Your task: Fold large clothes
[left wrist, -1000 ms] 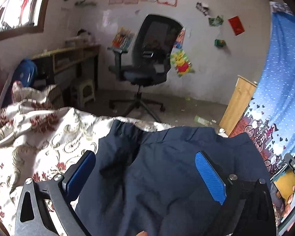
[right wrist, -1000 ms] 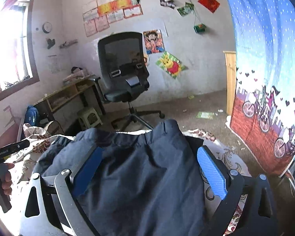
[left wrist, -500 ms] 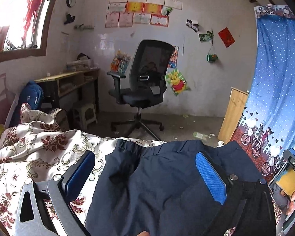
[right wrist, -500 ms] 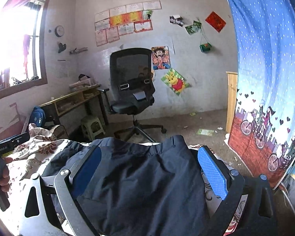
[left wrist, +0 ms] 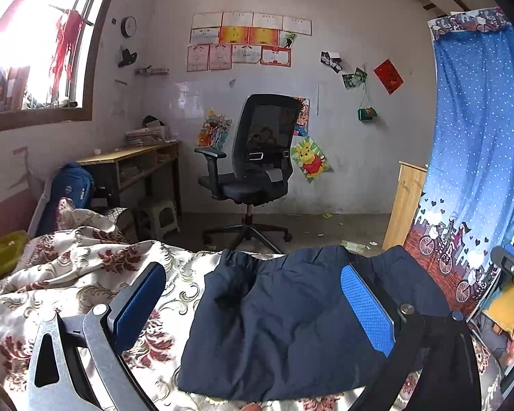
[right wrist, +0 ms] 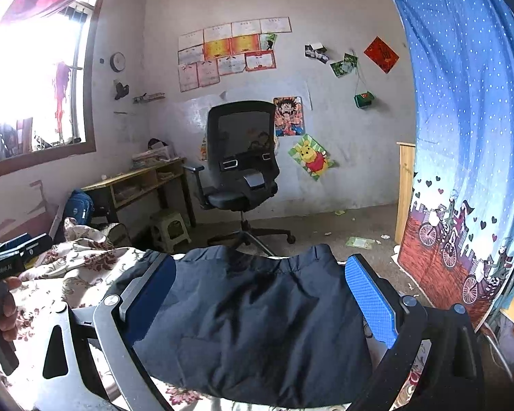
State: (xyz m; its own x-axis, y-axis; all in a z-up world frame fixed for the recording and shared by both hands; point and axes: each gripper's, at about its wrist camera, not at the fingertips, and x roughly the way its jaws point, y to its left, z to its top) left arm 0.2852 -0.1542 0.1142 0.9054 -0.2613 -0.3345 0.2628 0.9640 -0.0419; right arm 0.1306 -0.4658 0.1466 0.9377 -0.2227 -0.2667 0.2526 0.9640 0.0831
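Navy trousers (left wrist: 291, 328) lie folded on the bed's floral bedspread (left wrist: 68, 284), waistband toward the office chair (left wrist: 257, 164). Left gripper (left wrist: 253, 303) hovers over them, blue fingers (left wrist: 138, 303) spread wide, holding nothing. Right gripper (right wrist: 260, 303) same, fingers (right wrist: 370, 304) wide apart above the cloth. Blue curtain (right wrist: 462, 137) hangs at right.

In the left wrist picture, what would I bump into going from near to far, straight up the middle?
Navy garment → floral bedspread edge → office chair → wall certificates.
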